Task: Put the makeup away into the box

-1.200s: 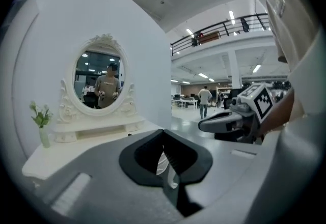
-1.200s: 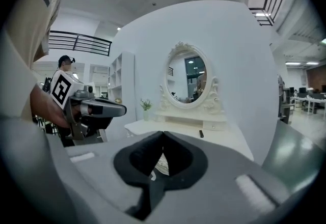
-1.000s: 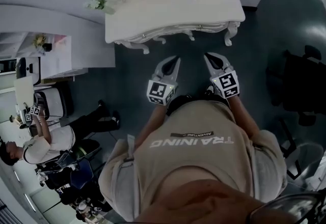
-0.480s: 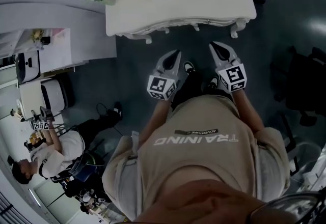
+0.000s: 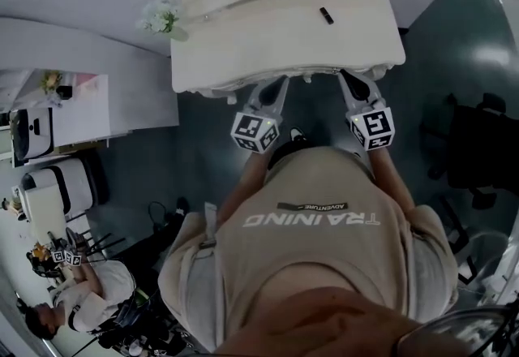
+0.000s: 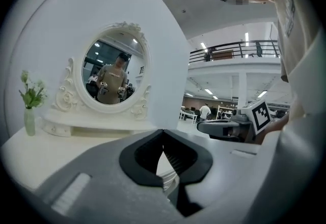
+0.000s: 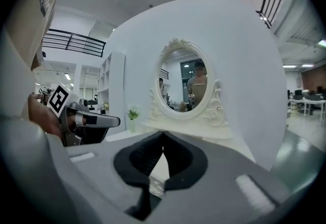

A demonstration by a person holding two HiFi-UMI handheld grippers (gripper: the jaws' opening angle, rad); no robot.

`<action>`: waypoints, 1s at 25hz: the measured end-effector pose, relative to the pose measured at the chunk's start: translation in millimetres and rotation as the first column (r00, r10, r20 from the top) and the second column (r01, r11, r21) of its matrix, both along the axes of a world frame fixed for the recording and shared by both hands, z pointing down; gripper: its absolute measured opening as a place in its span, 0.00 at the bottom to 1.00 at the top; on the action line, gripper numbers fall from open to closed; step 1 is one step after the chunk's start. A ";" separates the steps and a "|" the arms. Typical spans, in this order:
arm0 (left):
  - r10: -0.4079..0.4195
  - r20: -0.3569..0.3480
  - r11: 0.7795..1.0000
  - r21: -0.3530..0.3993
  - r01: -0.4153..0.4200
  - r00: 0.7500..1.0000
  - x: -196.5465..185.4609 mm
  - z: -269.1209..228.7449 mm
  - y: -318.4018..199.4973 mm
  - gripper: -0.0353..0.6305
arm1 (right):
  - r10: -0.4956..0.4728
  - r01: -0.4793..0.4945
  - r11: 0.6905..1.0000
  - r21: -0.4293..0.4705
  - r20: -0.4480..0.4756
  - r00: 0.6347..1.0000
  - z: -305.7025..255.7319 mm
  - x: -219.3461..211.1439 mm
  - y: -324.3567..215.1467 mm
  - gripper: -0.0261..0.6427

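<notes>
The person stands at a white carved dressing table [image 5: 268, 31]. The left gripper [image 5: 278, 84] has its two grey jaws pressed together, tip to tip, with nothing between them. The right gripper [image 5: 351, 76] is the same: its jaws are closed and hold nothing. The two sit side by side, a little apart, and both sets of tips just reach the front edge of the table.

Ahead of the right jaws, a bit toward the left gripper's side, a small dark stick [image 5: 327, 15] lies flat on the table top. It touches neither gripper. It may be the makeup, but it is too small to tell. The gripper views do not show it, as the grey jaws cover the near part of the table.

Far ahead of both jaws stands an oval mirror in a white curly frame [image 6: 114, 70], cut off at the top of the head view. Off to the left of the left jaws is a small vase of pale flowers [image 6: 29, 103].
</notes>
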State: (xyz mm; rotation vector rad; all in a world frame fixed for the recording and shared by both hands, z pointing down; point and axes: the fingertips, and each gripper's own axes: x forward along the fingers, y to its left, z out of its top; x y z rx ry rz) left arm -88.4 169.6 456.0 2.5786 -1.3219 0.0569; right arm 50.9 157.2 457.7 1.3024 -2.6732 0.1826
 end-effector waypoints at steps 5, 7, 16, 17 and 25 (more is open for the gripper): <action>0.047 0.044 0.998 0.046 -0.049 0.998 -33.9 -8.0 -48.7 0.06 | 0.056 -0.056 0.998 -0.004 -0.030 0.998 3.9 -31.4 -33.5 0.04; 0.051 0.060 0.997 0.053 -0.054 0.997 -47.9 -5.2 -63.4 0.06 | 0.068 -0.069 0.998 -0.016 -0.043 0.997 11.2 -42.5 -45.8 0.04; 0.086 0.050 0.995 -0.056 -0.083 0.995 -74.6 44.2 -101.0 0.06 | 0.087 -0.095 0.993 -0.075 -0.103 0.991 39.6 -60.5 -81.6 0.04; 0.081 0.043 0.994 -0.074 -0.078 0.996 -71.9 49.3 -104.7 0.06 | 0.092 -0.102 0.992 -0.079 -0.115 0.989 43.2 -53.3 -82.1 0.04; 0.073 0.092 0.997 -0.032 -0.071 0.993 -14.6 27.6 -168.5 0.06 | 0.147 -0.153 0.986 -0.068 -0.085 0.985 45.0 22.2 -127.1 0.04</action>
